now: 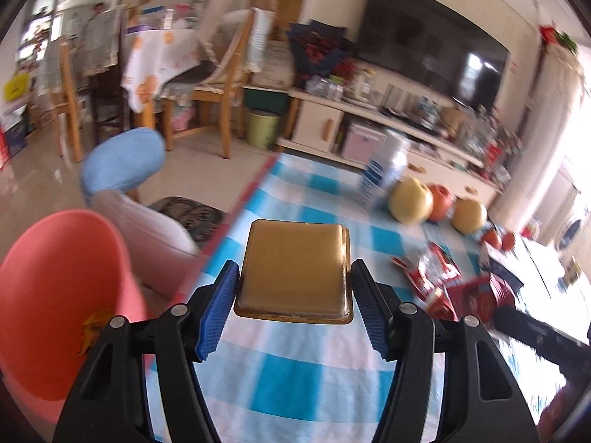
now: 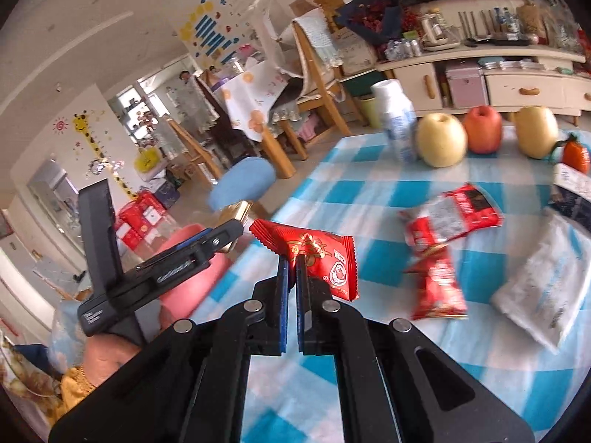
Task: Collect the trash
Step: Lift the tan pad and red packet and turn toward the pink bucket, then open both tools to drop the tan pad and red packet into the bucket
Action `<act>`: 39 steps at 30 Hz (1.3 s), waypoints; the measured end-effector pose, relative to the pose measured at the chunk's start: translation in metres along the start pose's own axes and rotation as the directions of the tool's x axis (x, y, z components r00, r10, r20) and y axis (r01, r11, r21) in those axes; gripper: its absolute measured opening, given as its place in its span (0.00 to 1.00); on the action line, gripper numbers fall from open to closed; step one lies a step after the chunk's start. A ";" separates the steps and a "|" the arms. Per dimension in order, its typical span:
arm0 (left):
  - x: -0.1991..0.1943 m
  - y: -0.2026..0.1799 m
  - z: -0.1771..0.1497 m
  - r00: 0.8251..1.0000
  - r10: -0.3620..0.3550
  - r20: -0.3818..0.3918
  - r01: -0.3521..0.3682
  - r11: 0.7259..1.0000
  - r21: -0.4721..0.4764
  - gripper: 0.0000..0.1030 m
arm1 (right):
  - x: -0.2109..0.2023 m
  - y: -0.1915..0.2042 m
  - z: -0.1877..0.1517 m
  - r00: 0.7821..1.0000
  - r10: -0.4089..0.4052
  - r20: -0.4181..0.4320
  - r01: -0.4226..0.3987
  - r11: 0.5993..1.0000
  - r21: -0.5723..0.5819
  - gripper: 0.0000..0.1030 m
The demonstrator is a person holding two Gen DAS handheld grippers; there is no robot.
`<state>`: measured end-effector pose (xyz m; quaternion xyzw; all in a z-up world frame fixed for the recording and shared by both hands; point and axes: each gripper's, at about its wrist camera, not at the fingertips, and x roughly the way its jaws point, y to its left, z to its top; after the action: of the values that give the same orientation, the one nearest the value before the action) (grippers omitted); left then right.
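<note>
Broadly, a table under a blue-and-white checked cloth (image 1: pixel 295 387) carries everything, its left edge trimmed in red. Just off that left edge stands a pink bin (image 1: pixel 62 295), with something yellow lying inside it. Toward the far edge of the table a white bottle with blue print (image 2: pixel 397 125) stands beside two yellow pears (image 2: pixel 441 140) with a red apple (image 2: pixel 482 129) between them. Nearer the middle of the cloth lie two red snack wrappers (image 2: pixel 452 214), one touching the other, and a white packet (image 2: pixel 539 284) lies toward the right edge. The left gripper (image 1: pixel 293 284) holds a square gold box (image 1: pixel 293 269) between its blue pads (image 1: pixel 218 310), jaws partly apart and pressed on the box's two sides, raised above the cloth near the left edge by the bin. The right gripper (image 2: pixel 291 262) has its jaws nearly together, pinching a red sachet with gold print (image 2: pixel 317 254) by its lower edge, lifted clear of the table
</note>
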<state>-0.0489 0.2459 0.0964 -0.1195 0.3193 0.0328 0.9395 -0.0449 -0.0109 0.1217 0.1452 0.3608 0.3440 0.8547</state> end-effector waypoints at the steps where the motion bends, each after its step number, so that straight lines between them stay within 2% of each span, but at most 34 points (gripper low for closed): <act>1: -0.003 0.009 0.003 1.000 0.023 0.009 -0.022 1.000 -0.019 0.61 | 0.004 0.005 0.001 1.000 0.016 -0.003 -0.016 1.000 0.003 0.05; 7: -0.020 0.059 0.017 0.988 0.148 0.047 -0.141 0.982 -0.126 0.62 | 0.040 0.052 0.007 0.992 0.118 -0.042 -0.119 0.993 -0.009 0.05; 9: -0.027 0.081 0.021 0.976 0.208 0.061 -0.195 0.966 -0.168 0.62 | 0.054 0.070 0.010 0.986 0.158 -0.062 -0.159 0.987 -0.020 0.05; 15: -0.042 0.137 0.028 0.947 0.317 0.055 -0.289 0.913 -0.286 0.62 | 0.092 0.125 0.017 0.962 0.245 -0.120 -0.254 0.965 -0.070 0.05; 21: -0.050 0.179 0.030 0.929 0.369 0.035 -0.333 0.873 -0.357 0.62 | 0.129 0.164 0.018 0.941 0.294 -0.168 -0.309 0.948 -0.072 0.05; 28: -0.049 0.224 0.026 0.930 0.368 -0.015 -0.334 0.825 -0.457 0.62 | 0.164 0.189 0.003 0.922 0.311 -0.231 -0.332 0.941 -0.061 0.07; 31: -0.045 0.232 0.024 0.932 0.360 -0.036 -0.332 0.811 -0.483 0.63 | 0.177 0.193 -0.004 0.917 0.294 -0.268 -0.321 0.945 -0.062 0.23; 32: -0.044 0.233 0.023 0.931 0.363 -0.040 -0.336 0.808 -0.484 0.64 | 0.182 0.191 -0.007 0.916 0.288 -0.281 -0.315 0.947 -0.057 0.38; 33: -0.043 0.234 0.022 0.928 0.369 -0.046 -0.344 0.804 -0.485 0.72 | 0.185 0.189 -0.010 0.912 0.287 -0.292 -0.312 0.949 -0.041 0.47; 34: -0.042 0.236 0.022 0.923 0.380 -0.053 -0.356 0.797 -0.488 0.77 | 0.184 0.186 -0.014 0.913 0.284 -0.292 -0.303 0.953 -0.023 0.60; 35: -0.045 0.234 0.019 0.922 0.384 -0.054 -0.359 0.794 -0.491 0.81 | 0.183 0.183 -0.017 0.916 0.276 -0.290 -0.292 0.956 -0.013 0.64; 37: -0.044 0.235 0.019 0.926 0.374 -0.051 -0.348 0.793 -0.499 0.82 | 0.178 0.181 -0.022 0.923 0.257 -0.285 -0.272 0.962 -0.014 0.67; 39: -0.043 0.233 0.019 0.929 0.368 -0.042 -0.338 0.797 -0.501 0.85 | 0.167 0.177 -0.028 0.941 0.209 -0.265 -0.229 0.972 -0.049 0.74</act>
<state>-0.1038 0.4773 0.0898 -0.2957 0.2895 0.2921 0.8622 -0.0665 0.2322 0.1031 0.1047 0.4366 0.4668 0.7619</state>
